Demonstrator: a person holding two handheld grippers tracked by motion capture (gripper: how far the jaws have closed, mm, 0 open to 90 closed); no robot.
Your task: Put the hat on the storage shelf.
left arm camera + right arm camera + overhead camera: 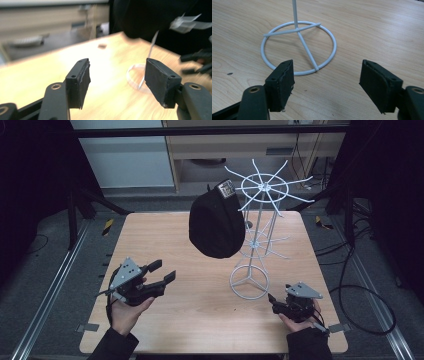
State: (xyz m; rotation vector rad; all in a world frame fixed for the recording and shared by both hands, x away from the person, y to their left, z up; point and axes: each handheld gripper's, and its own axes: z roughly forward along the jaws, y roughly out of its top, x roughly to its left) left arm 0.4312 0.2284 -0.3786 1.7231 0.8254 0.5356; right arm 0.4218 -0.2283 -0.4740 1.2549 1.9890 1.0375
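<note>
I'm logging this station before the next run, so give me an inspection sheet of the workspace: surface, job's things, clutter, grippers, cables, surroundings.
Surface: wooden table, bare apart from the rack; small dark speck near the far edge in the left gripper view.
Job's things: white wire rack standing upright on its ring base; black cap hanging from an upper arm.
Clutter: nothing seen.
Grippers: left gripper open, held above the table; right gripper open, pointing at the ring base; both hold nothing.
Cables: black cable looping on the floor at right.
Surroundings: grey floor, dark frame posts, yellow-black tape marks.
</note>
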